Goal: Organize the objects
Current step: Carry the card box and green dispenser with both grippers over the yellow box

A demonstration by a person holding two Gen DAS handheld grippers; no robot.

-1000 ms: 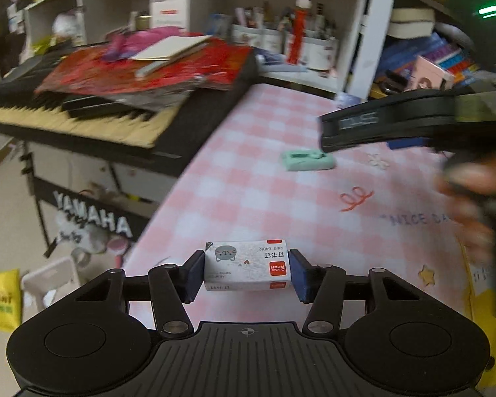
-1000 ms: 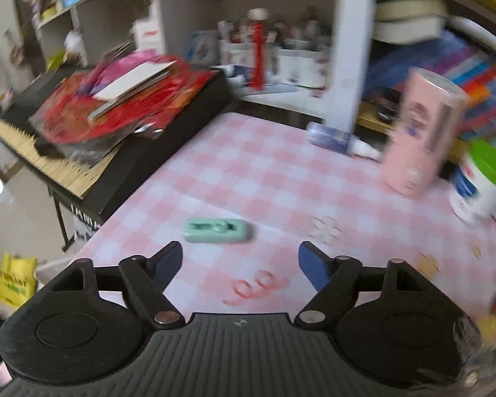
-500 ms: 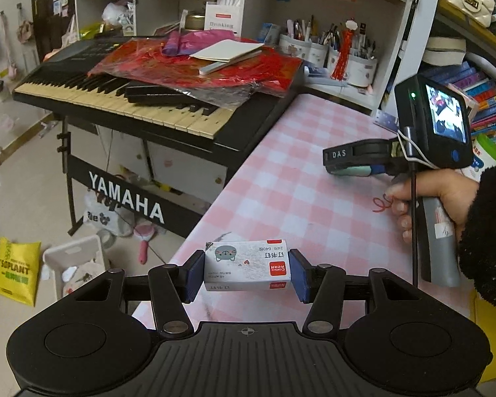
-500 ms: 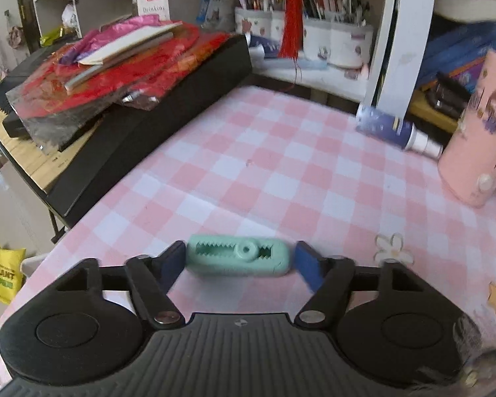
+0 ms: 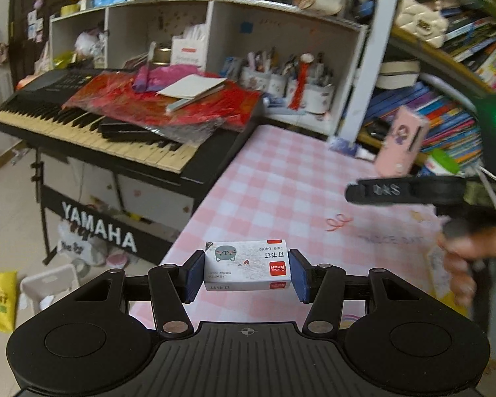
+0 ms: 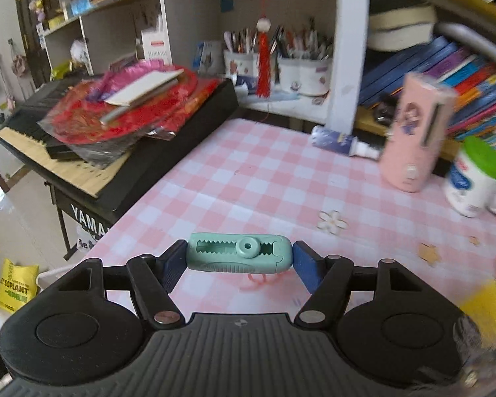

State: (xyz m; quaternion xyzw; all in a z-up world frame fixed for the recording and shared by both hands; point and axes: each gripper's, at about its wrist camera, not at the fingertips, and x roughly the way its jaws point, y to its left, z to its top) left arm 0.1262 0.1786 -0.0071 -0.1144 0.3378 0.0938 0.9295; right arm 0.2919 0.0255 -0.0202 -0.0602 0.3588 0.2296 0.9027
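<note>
Jaws of the left gripper still pinch the white staple box endwise, now carried higher above the pink checked table. Right gripper: its jaws, spread around the green tape dispenser a second ago, now clamp its two ends, lifted clear of the table.

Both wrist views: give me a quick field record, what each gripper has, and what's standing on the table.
left gripper: shut on small white staple box
right gripper: shut on green correction-tape dispenser, gripped by its ends
table: pink checked cloth
far right of table: pink cylinder, white tub with green lid
lying at the back: small spray bottle
left of table: keyboard under red wrapping
</note>
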